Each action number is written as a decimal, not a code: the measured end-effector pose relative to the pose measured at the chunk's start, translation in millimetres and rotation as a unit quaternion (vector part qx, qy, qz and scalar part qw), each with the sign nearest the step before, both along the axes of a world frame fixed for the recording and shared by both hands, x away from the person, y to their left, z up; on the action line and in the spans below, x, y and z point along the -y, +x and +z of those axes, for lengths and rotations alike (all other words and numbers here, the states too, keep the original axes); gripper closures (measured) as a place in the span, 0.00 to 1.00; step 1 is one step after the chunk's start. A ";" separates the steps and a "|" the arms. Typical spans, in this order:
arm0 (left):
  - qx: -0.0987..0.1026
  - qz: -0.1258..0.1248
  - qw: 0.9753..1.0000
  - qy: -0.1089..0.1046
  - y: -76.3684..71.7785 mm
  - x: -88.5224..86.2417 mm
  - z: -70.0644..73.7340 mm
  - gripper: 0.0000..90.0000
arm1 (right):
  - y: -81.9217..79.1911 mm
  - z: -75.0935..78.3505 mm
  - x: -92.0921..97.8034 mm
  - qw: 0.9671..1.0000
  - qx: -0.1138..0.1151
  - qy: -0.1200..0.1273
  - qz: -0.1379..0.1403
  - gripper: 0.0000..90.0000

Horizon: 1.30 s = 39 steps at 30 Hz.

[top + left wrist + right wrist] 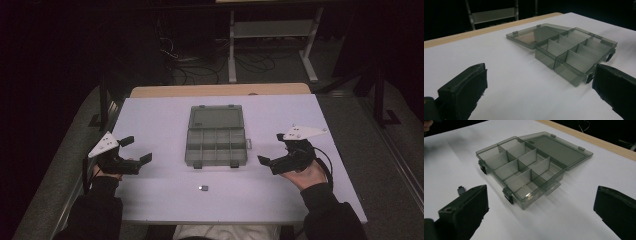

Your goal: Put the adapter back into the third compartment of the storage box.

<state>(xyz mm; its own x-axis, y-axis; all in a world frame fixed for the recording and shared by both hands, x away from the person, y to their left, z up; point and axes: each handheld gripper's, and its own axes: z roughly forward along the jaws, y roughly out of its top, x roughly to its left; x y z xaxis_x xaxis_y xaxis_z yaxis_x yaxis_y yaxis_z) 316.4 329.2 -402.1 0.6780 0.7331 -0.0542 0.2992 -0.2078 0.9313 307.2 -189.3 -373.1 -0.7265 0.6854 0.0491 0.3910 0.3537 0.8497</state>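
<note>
A smoky clear compartment box (216, 141) lies open mid-table, its lid (216, 118) folded flat toward the far side and its several compartments bare. It appears again in the left gripper view (574, 53) and the right gripper view (524, 172). A small dark part (203, 188) rests on the table in front of the box, also at the left of the right gripper view (461, 190). My left gripper (136, 149) hovers open to the left of the box, holding nothing. My right gripper (272, 148) sits open to its right, also holding nothing.
The white tabletop (160, 125) has a wooden strip (220, 90) along its far edge. Beyond it stand a metal shelf frame (272, 35) and cables (200, 65) on the dark floor. A black post (103, 102) stands at the table's left edge.
</note>
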 end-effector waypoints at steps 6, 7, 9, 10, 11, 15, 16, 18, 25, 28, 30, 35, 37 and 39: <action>0.000 0.000 1.000 0.000 0.0 0.0 0.0 0.00 | -0.4 -0.6 -8.0 1.000 -0.001 -0.006 0.013 0.00; 0.000 0.000 1.000 0.000 0.0 0.0 0.0 0.00 | -0.4 -0.6 -8.0 1.000 -0.001 -0.006 0.013 0.00; 0.000 0.000 1.000 0.000 0.0 0.0 0.0 0.00 | -0.4 -0.7 -10.5 1.000 -0.001 -0.009 0.017 0.00; 0.000 0.000 1.000 0.000 0.0 -0.1 0.0 0.00 | -0.4 -0.7 -11.7 1.000 -0.003 -0.010 0.018 0.00; 0.000 0.001 1.000 0.000 -0.1 -0.1 0.0 0.00 | -0.1 -0.9 -13.9 1.000 -0.003 -0.012 0.022 0.00; 0.000 0.001 1.000 0.000 -0.1 -0.1 0.1 0.00 | 0.1 -1.4 -17.4 0.999 -0.005 -0.016 0.029 0.00; 0.000 0.001 1.000 0.000 -0.1 -0.1 0.0 0.00 | 0.3 -1.6 -19.6 0.999 -0.008 -0.018 0.033 0.00; 0.000 0.001 1.000 0.000 -0.1 -0.1 0.0 0.00 | 0.4 -1.5 -20.6 0.999 -0.008 -0.019 0.034 0.00; 0.000 0.003 1.000 0.001 -0.2 -0.4 0.2 0.00 | 0.5 -1.7 -26.7 0.999 -0.012 -0.025 0.044 0.00; 0.001 0.003 1.000 0.001 -0.2 -0.2 0.2 0.00 | 0.8 -2.2 -30.7 0.998 -0.012 -0.029 0.051 0.00; 0.000 0.003 1.000 0.001 -0.3 -0.3 0.2 0.00 | 0.9 -2.4 -32.8 0.998 -0.013 -0.031 0.055 0.00; 0.000 0.003 1.000 0.001 -0.3 -0.3 0.2 0.00 | 1.0 -3.4 -38.3 0.997 -0.015 -0.037 0.062 0.00; 0.000 0.003 1.000 0.001 -0.3 -0.3 0.2 0.00 | 1.0 -3.9 -40.4 0.997 -0.016 -0.039 0.066 0.00; 0.000 0.003 1.000 0.002 -0.2 -0.3 0.2 0.00 | 1.1 -4.4 -42.7 0.997 -0.018 -0.041 0.070 0.00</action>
<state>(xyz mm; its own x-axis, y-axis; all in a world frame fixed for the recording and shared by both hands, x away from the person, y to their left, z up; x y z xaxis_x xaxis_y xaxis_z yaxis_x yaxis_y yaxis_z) 316.2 329.4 -401.9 0.6740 0.7369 -0.0515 0.2997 -0.2090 0.9309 308.3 -146.6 -377.4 -0.8137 0.5807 0.0247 0.3629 0.4744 0.8020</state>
